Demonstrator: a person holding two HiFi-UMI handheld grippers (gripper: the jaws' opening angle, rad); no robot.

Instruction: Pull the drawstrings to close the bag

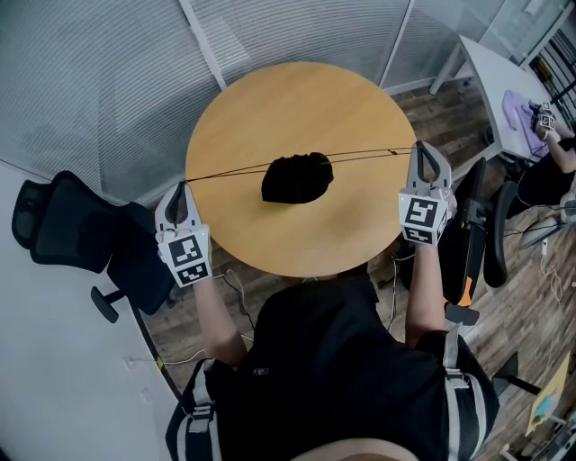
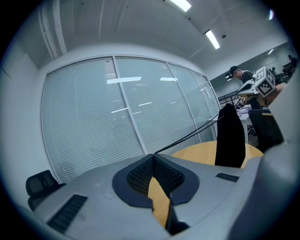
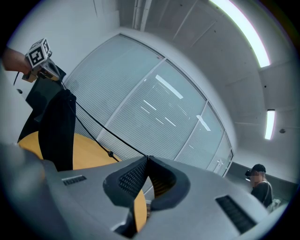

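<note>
A black drawstring bag sits bunched near the middle of the round wooden table. Thin black drawstrings run taut from it to both sides. My left gripper is off the table's left edge, shut on the left string, which leaves its tips toward the bag. My right gripper is at the table's right edge, shut on the right string; that cord, with a small knot, leads from its tips to the bag.
A black office chair stands at the left beside the table. Glass walls with blinds curve behind it. A second desk with another seated person is at the right. Cables lie on the wooden floor.
</note>
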